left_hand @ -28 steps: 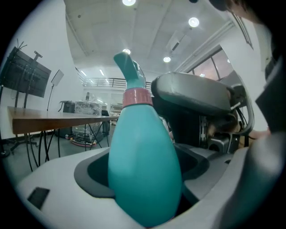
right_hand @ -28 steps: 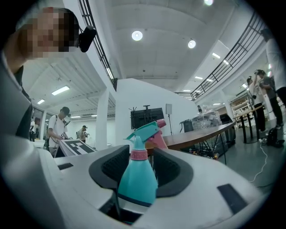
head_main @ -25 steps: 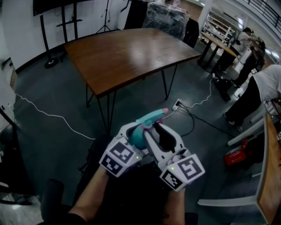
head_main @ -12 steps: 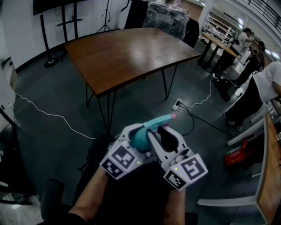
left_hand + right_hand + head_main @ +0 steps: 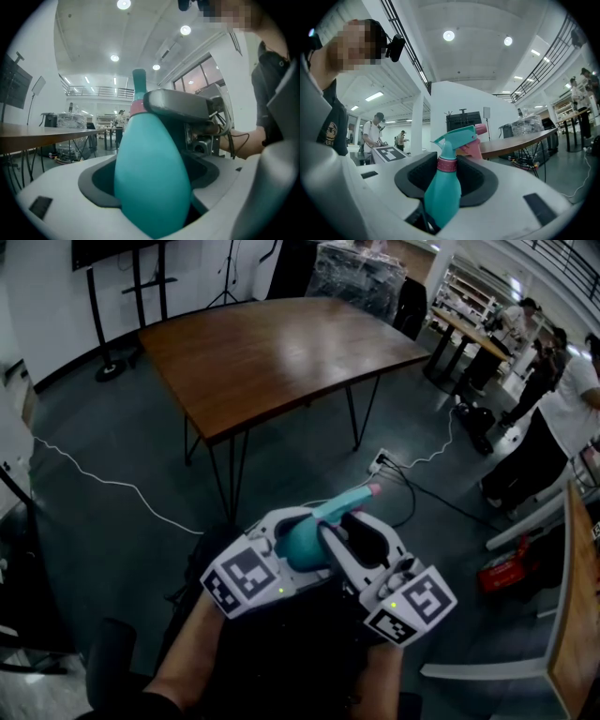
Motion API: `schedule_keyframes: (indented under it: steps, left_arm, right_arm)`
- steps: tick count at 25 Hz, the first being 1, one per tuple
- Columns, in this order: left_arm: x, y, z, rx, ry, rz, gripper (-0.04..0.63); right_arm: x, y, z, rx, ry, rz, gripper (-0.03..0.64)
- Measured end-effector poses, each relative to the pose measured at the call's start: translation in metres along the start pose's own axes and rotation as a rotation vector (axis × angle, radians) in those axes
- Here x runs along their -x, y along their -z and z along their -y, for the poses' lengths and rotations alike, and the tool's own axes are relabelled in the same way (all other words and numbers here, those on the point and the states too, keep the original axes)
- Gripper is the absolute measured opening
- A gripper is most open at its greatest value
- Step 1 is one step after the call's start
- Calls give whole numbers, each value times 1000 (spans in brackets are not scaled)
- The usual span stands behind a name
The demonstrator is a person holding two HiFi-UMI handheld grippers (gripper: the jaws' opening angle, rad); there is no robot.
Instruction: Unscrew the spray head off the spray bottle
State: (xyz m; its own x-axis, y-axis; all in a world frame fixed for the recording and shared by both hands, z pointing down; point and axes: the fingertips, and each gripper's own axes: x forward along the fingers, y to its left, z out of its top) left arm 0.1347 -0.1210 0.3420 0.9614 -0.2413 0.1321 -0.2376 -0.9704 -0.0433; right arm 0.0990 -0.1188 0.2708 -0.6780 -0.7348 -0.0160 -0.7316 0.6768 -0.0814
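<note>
Space ahead of the bottle (image 5: 305,540) is free; the table (image 5: 272,352) stands well beyond, cables (image 5: 112,487) cross the floor (image 5: 94,427).

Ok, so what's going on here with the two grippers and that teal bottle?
A person is holding a teal spray bottle in the air between two hand-held grippers, short of the wooden table. The left gripper is clamped on the bottle's body. The right gripper has just been closing its jaws, and the pink collar under the spray head sits between them, gripped as far as I can tell. The head is on the bottle, not yet unscrewed.
</note>
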Motion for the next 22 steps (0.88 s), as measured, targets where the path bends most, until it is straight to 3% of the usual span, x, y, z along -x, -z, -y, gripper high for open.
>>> schedule_keyframes:
  steps: [8, 11, 16, 22]
  left_arm:
    - [8, -7, 29, 22, 192, 49, 413]
    - [9, -8, 31, 23, 207, 58, 413]
    - [7, -2, 7, 43, 76, 35, 413]
    - [3, 9, -27, 56, -136, -24, 413]
  right_arm:
    - [15, -3, -16, -37, -176, 30, 140]
    - [16, -3, -18, -41, -198, 41, 143]
    - [8, 0, -4, -1, -34, 45, 169]
    - [3, 2, 15, -35, 95, 36, 170]
